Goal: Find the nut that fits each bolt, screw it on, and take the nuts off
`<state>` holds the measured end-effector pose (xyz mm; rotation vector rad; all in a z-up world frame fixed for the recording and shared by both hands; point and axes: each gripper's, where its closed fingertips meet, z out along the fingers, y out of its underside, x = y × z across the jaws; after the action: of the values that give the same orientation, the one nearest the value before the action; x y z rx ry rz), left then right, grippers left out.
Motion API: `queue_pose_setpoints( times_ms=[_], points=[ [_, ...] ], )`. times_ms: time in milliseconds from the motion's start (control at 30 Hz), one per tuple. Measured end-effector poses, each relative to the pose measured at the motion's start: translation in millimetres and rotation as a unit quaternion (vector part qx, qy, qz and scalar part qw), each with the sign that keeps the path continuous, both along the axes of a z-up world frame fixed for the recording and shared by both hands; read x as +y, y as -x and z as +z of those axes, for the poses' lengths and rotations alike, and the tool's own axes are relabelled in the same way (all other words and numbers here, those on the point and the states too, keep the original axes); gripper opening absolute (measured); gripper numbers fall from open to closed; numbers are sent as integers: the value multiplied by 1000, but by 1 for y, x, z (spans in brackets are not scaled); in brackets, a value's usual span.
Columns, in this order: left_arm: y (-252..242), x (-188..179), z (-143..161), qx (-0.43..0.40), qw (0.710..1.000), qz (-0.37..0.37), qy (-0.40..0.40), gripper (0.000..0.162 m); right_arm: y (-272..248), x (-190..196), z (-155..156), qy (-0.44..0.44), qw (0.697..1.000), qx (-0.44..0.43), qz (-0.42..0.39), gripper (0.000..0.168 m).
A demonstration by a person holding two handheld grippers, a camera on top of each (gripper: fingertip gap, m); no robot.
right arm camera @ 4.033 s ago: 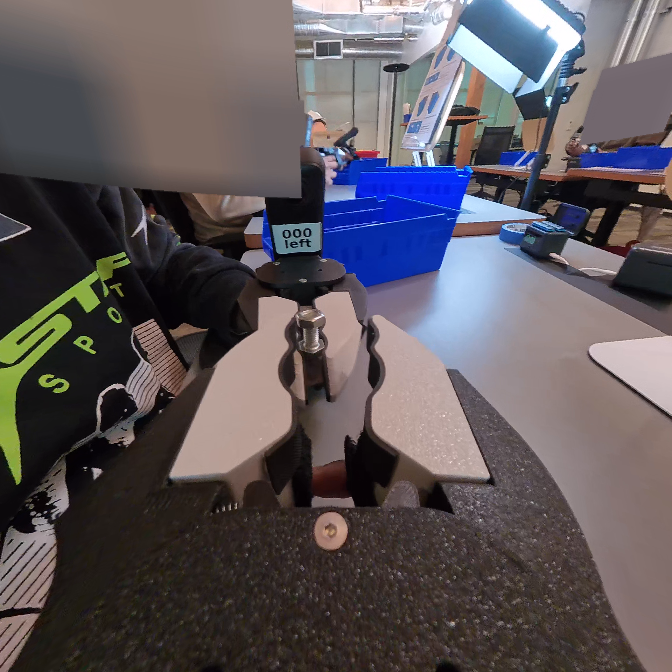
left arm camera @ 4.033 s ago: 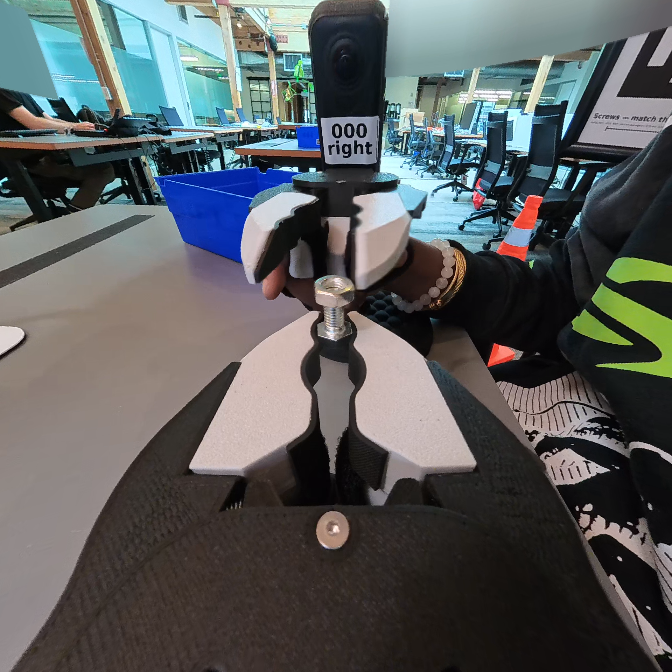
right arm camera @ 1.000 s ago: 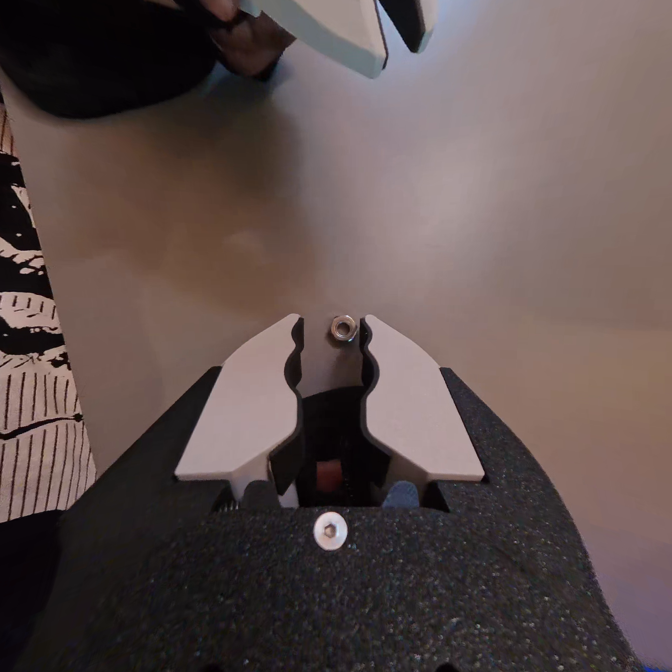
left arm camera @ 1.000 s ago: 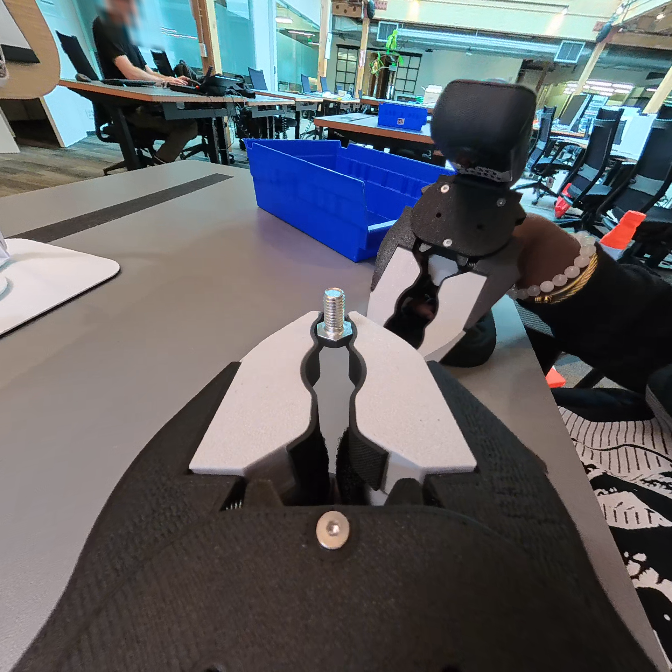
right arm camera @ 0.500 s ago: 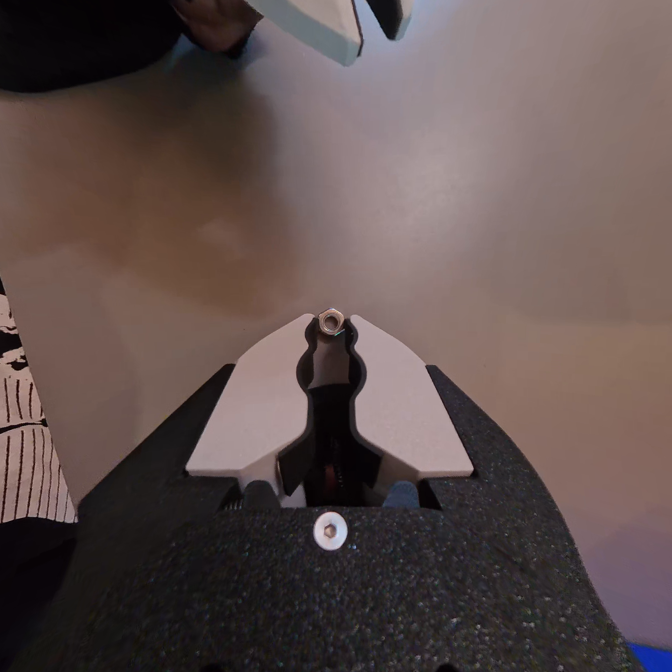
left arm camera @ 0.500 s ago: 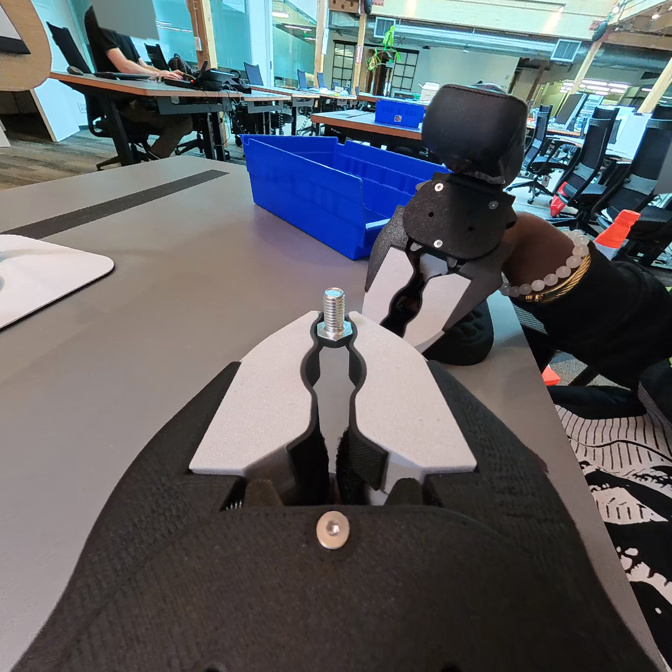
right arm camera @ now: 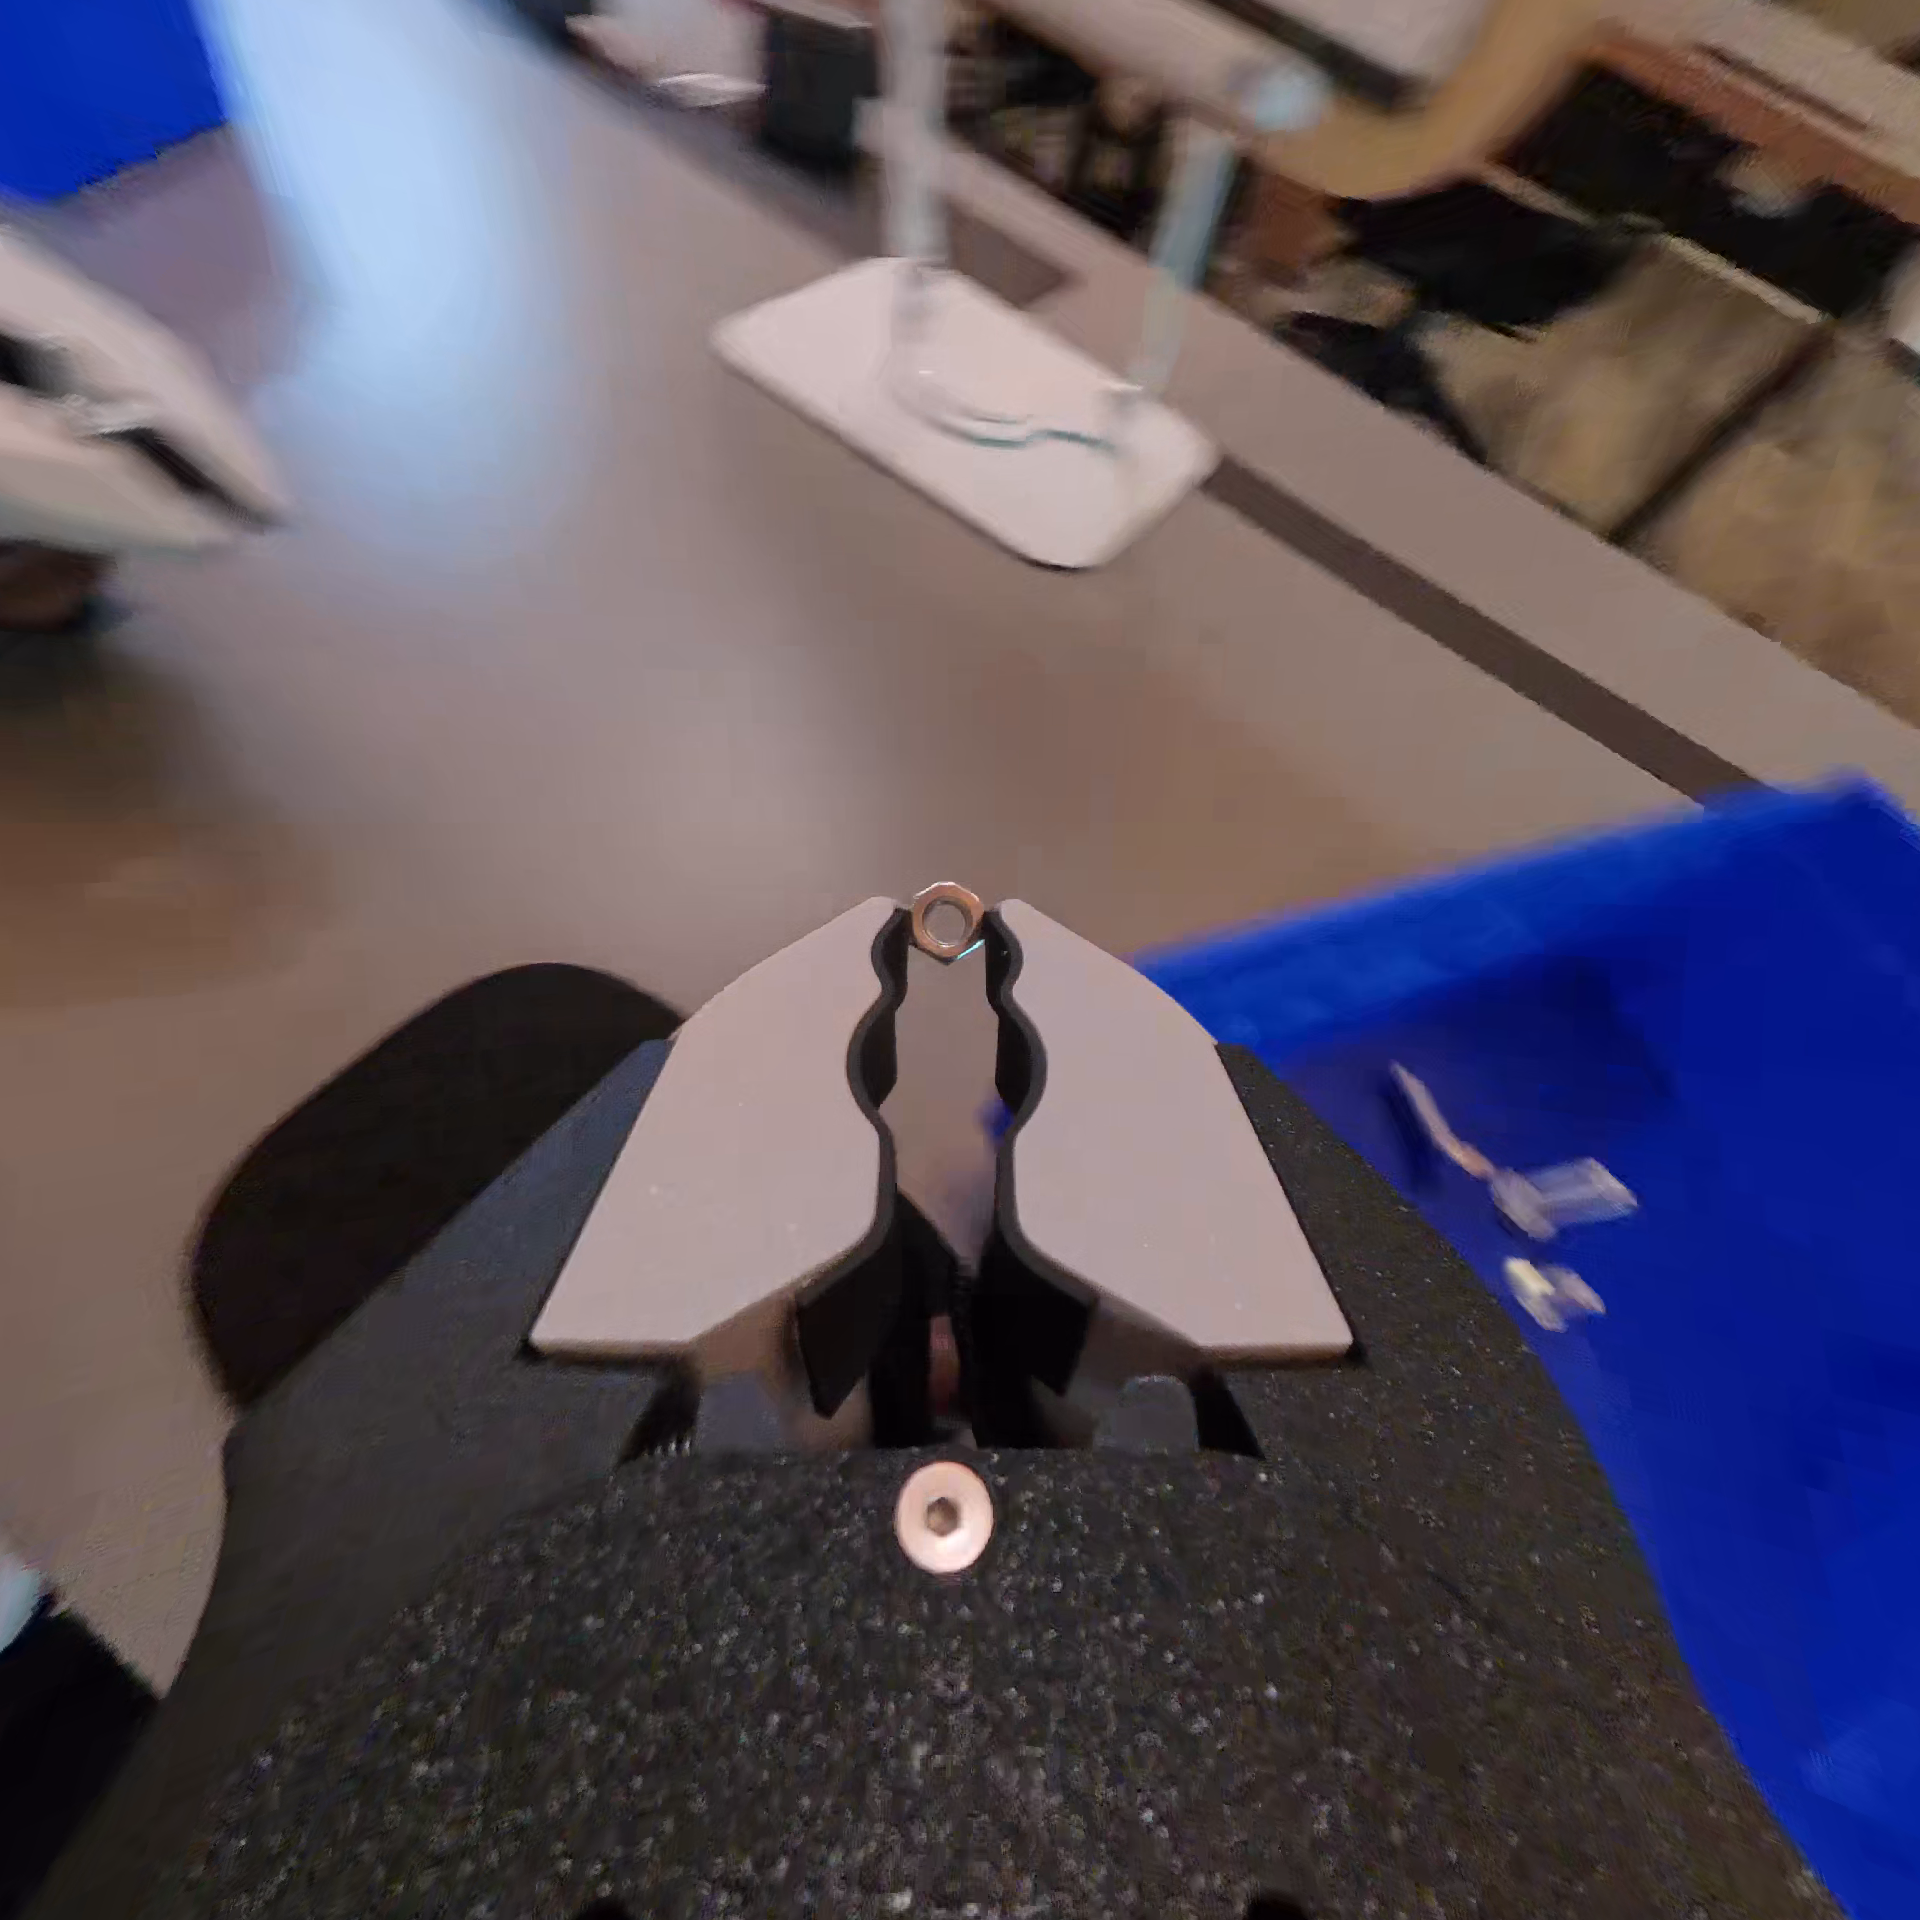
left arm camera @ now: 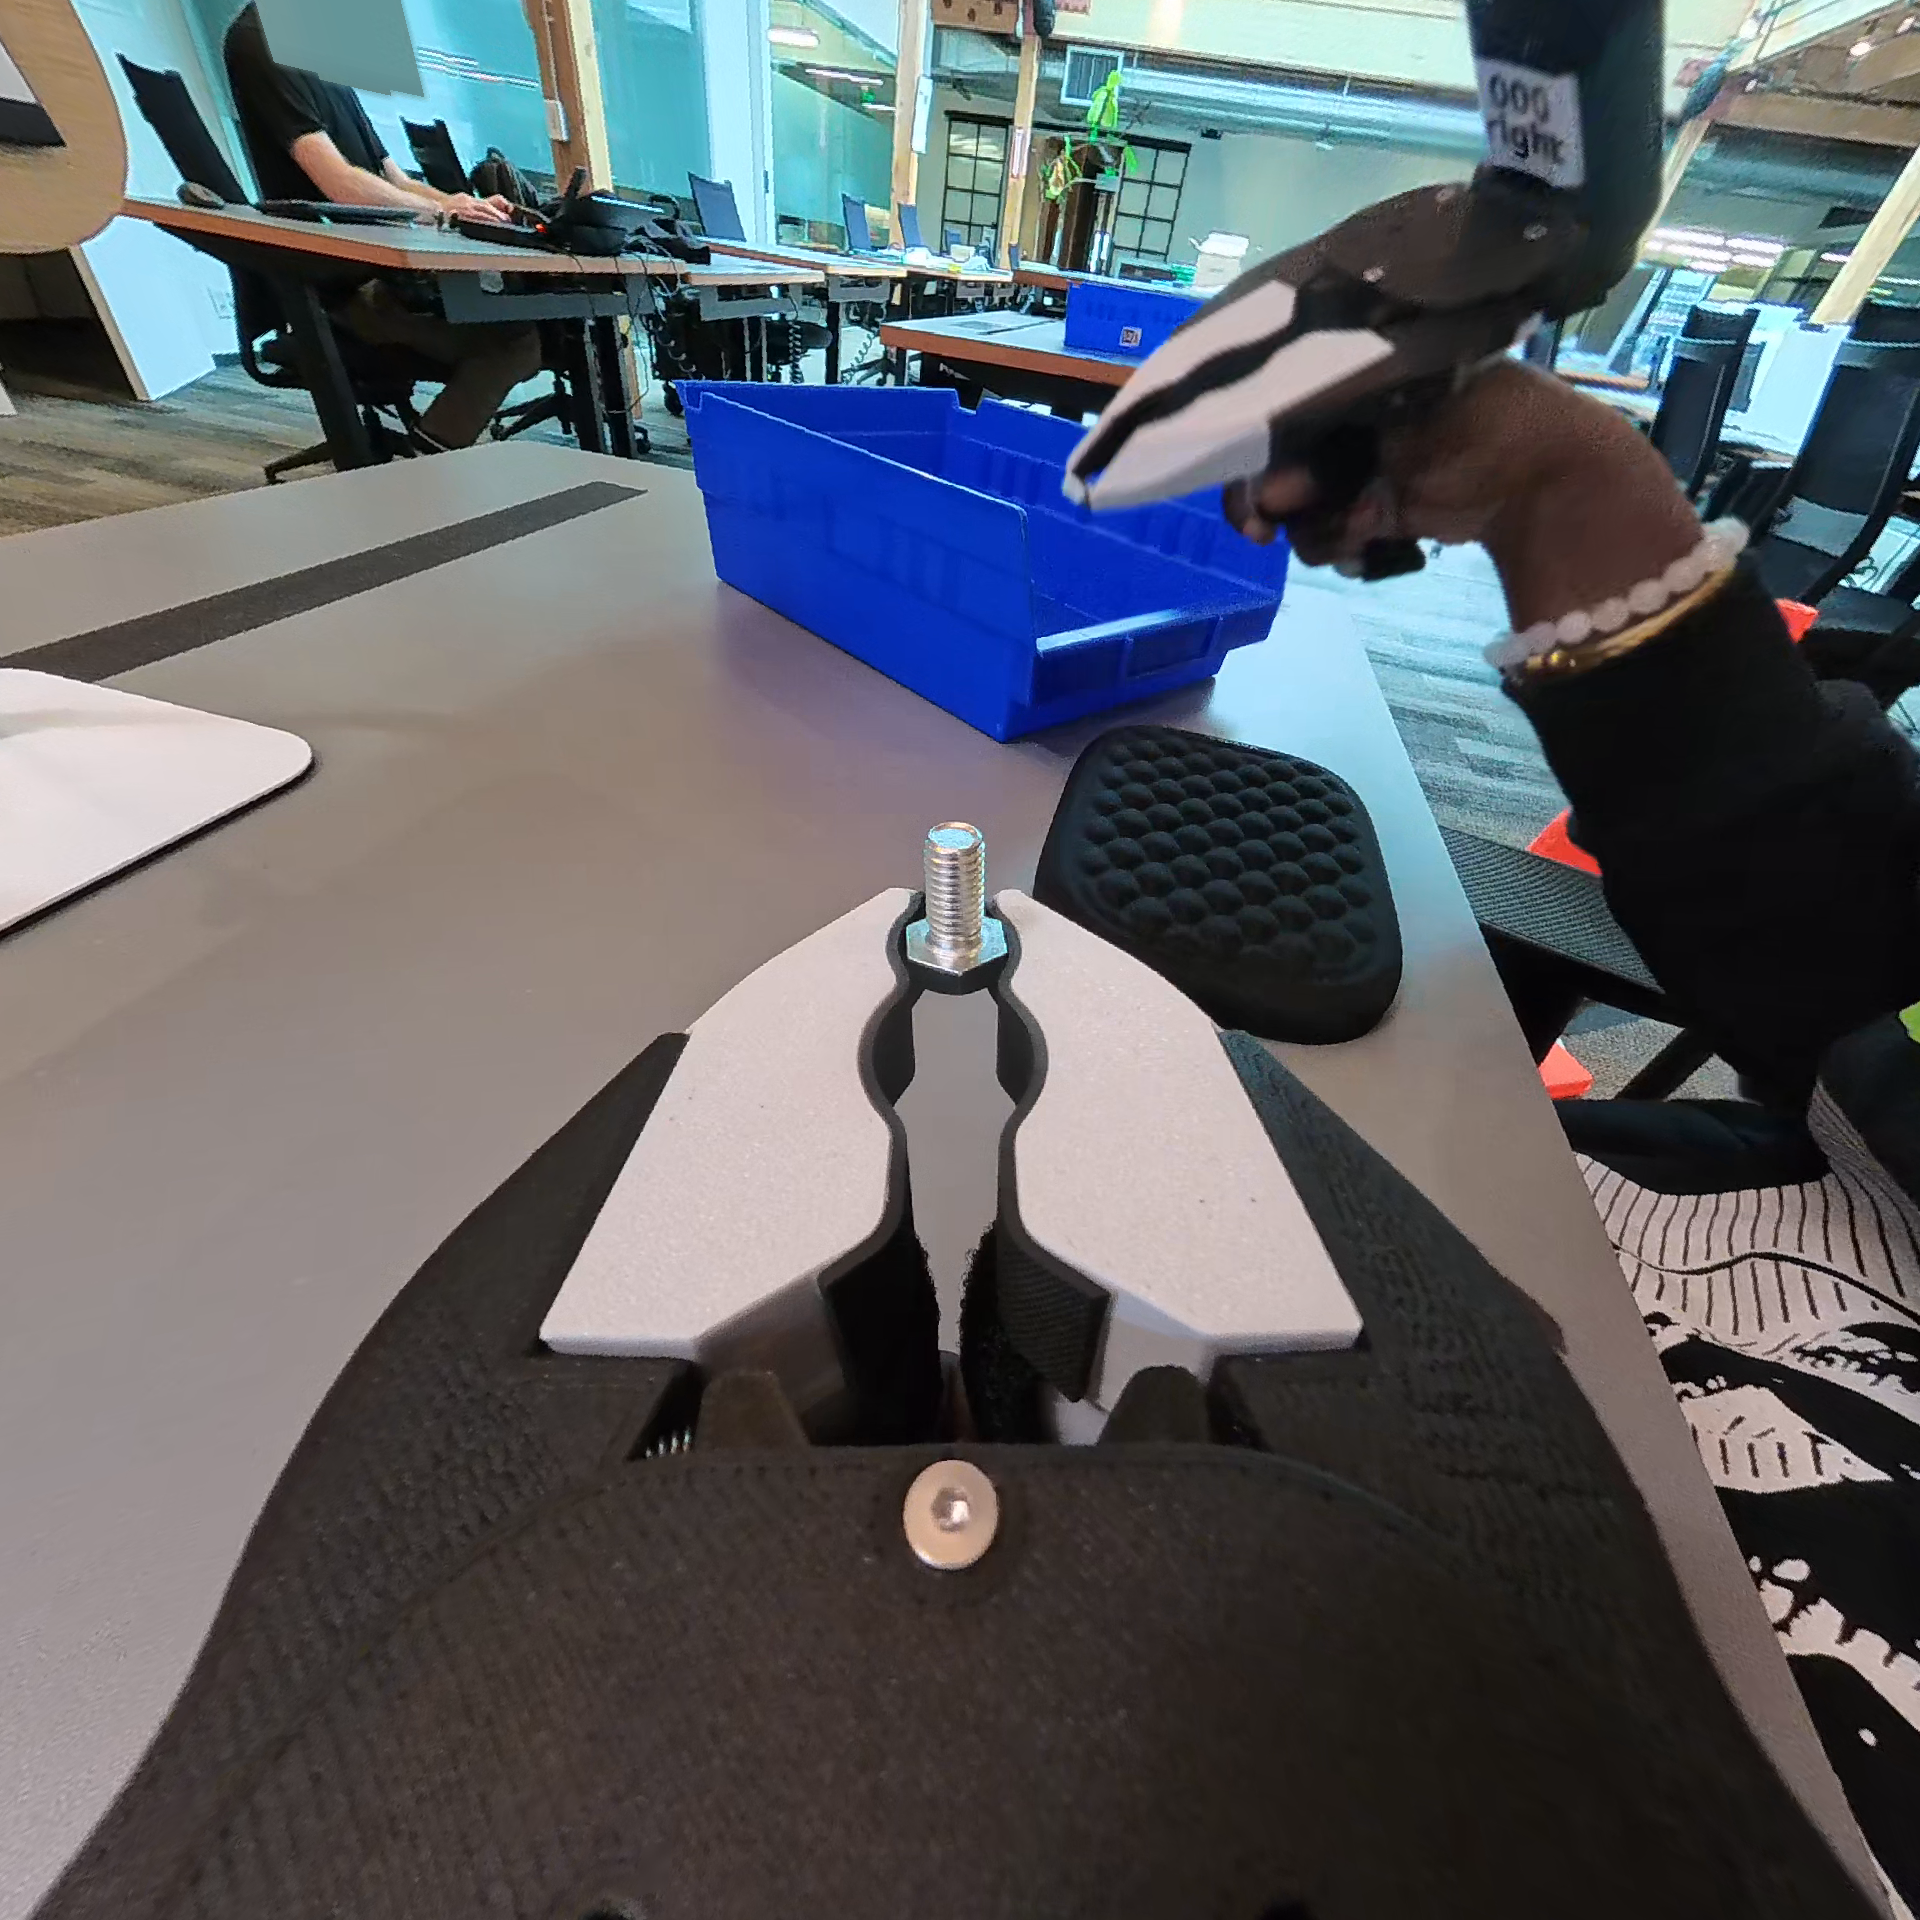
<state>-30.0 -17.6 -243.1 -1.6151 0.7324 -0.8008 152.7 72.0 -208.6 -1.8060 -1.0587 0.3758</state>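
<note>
My left gripper (left arm camera: 954, 940) is shut on the hex head of a silver bolt (left arm camera: 954, 896), which stands upright with its bare thread pointing up, low over the grey table (left arm camera: 468, 831). My right gripper (right arm camera: 945, 925) is shut on a small silver nut (right arm camera: 945, 923) at its fingertips, held up in the air. In the left wrist view the right gripper (left arm camera: 1086, 483) hangs high at the right, above the near end of the blue bin (left arm camera: 966, 582). The blue bin (right arm camera: 1714, 1039) also shows at the right of the right wrist view, blurred.
A black dimpled pad (left arm camera: 1226, 904) lies on the table right of the bolt. A white stand base (left arm camera: 114, 779) sits at the left, also in the right wrist view (right arm camera: 966, 416). Small clear parts (right arm camera: 1558, 1195) lie in the bin. The table edge runs along the right. Across from one pair of fingers to the other is roughly 20 cm.
The right gripper unscrewed the nut, set it on the table, closed on it again and has now lifted it up toward the blue bin. The left gripper holds the bare bolt still.
</note>
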Motion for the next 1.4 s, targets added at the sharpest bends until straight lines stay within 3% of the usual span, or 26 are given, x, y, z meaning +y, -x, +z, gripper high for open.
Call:
queue_pose_setpoints(
  times_ms=[100, 200, 367, 533, 667, 800, 867, 933, 1033, 1200, 1400],
  points=[
    [0, 0, 0, 0, 1000, -1, 1, 10, -58, 36, -10, 42, 994, -4, -97, 14],
    [-1, 0, -1, 2, 1000, -1, 1, 10, -92, 65, -41, 99, 982, -32, -156, 14],
    [1, 1, 0, -5, 1000, 2, 4, 10, -106, 89, -88, 171, 964, -80, -189, 14],
    [0, 0, 0, -4, 1000, -1, 2, 10, -111, 92, -109, 218, 947, -129, -199, 15],
    [-1, -1, 0, 0, 1000, -4, -1, 10, -112, 91, -111, 235, 942, -127, -202, 25],
    [-1, -1, 0, 2, 1000, -4, -3, 10, -104, 96, -80, 177, 959, -65, -212, 25],
    [-2, -1, 0, 4, 1000, -4, -4, 10, -76, 87, -48, 131, 978, 3, -165, 23],
    [-2, -2, -1, 8, 1000, -6, -6, 10, -26, 59, -12, 92, 990, 82, -62, 18],
    [-4, -3, -2, 17, 1000, -9, -10, 10, 55, -8, 17, 78, 980, 143, 115, 15],
    [-6, -5, -3, 26, 999, -12, -16, 10, 152, -98, 10, 94, 939, 146, 299, 15],
    [-8, -7, -5, 39, 999, -16, -24, 11, 196, -110, -3, 73, 938, 112, 321, 15]
  ],
)
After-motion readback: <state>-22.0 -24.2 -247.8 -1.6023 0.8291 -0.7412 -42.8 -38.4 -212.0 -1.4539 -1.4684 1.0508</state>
